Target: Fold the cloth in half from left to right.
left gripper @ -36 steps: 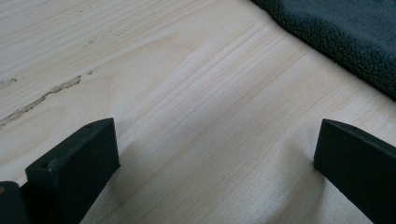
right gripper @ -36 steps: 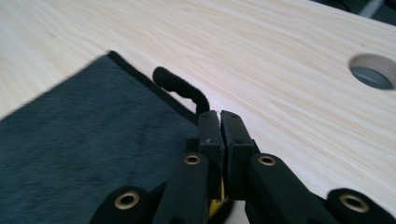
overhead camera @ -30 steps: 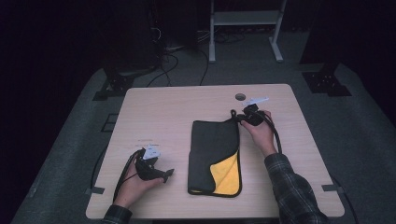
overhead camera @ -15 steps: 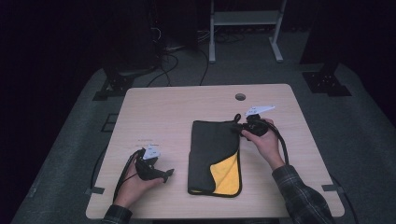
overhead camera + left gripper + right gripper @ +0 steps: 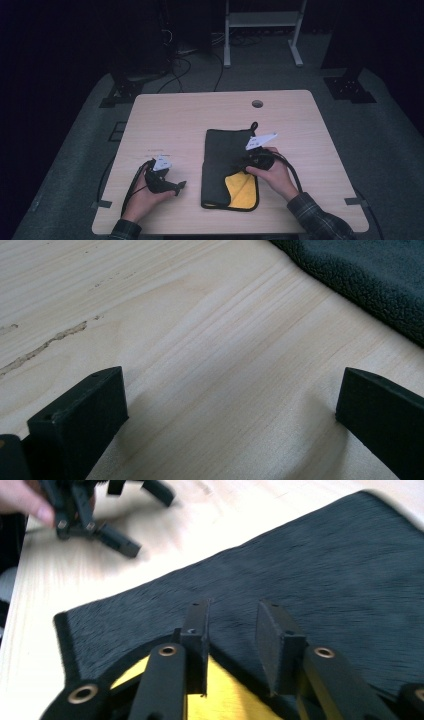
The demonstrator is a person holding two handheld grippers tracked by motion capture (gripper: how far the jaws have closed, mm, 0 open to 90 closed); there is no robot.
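A dark grey cloth point(image 5: 220, 155) lies folded on the wooden table point(image 5: 175, 120), its yellow inner side point(image 5: 241, 192) showing at the near right corner. My right gripper point(image 5: 238, 163) hovers over the cloth's right edge, just above the yellow part. In the right gripper view its jaws point(image 5: 232, 617) stand a little apart over the dark pile point(image 5: 325, 575) with nothing between them; they have just been opening. My left gripper point(image 5: 178, 187) rests on bare wood left of the cloth. Its jaws point(image 5: 230, 400) are spread wide and hold nothing, with the cloth's edge point(image 5: 370, 275) ahead.
A small round hole point(image 5: 257, 103) sits near the table's far edge, and a hanging loop point(image 5: 253, 125) sticks out of the cloth's far right corner. Cables trail from both grippers over the near edge. Dark floor and stands surround the table.
My right gripper has moved from the cloth's far right corner toward the near edge, down to the yellow corner, and its jaws stand wider. The left gripper has kept still.
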